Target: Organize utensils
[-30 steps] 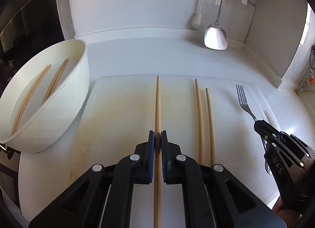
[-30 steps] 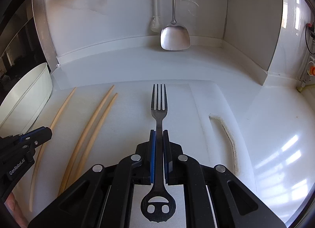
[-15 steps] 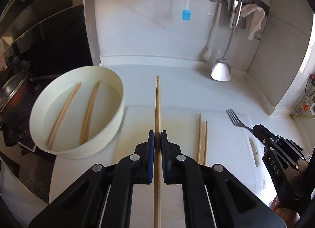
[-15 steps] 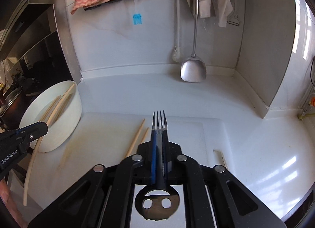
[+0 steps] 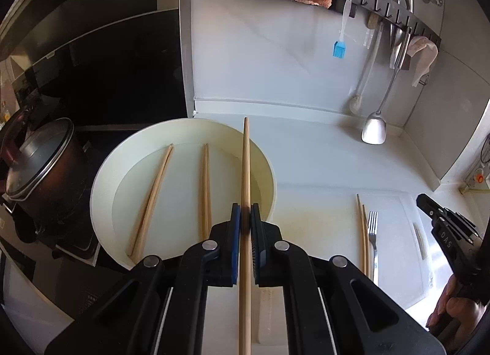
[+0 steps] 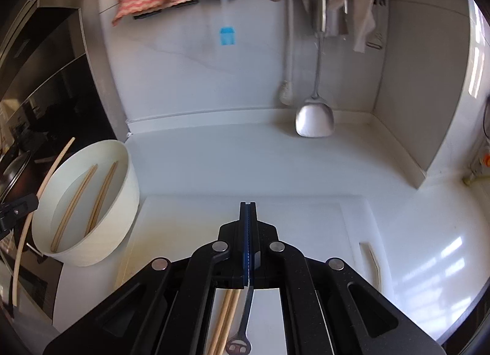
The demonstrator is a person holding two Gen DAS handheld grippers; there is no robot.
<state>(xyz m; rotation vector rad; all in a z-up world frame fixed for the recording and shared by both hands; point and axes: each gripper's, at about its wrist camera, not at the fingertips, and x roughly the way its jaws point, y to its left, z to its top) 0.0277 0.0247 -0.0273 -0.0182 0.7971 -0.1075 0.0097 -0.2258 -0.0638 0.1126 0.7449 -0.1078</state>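
Note:
My left gripper [image 5: 245,215] is shut on a wooden chopstick [image 5: 245,171] and holds it above the right part of a white bowl [image 5: 104,171] that has two chopsticks [image 5: 204,189] lying in it. My right gripper [image 6: 248,206] is shut with nothing between its pads, raised above the white cutting board [image 6: 306,217]. A metal fork [image 5: 373,232] lies on the board beside two chopsticks [image 5: 361,226]. In the right wrist view the fork handle [image 6: 242,333] and those chopsticks [image 6: 225,321] show under the gripper body.
A dark pot with a lid [image 5: 36,171] stands left of the bowl on the stove. A metal spatula [image 5: 375,128], a brush, a blue silicone brush [image 5: 339,48] and cloths hang on the back wall rail. The counter ends in a corner at the right.
My left gripper lifted the chopstick and carried it left, over the bowl. My right gripper let go of the fork, which now lies on the board, and it rose and closed.

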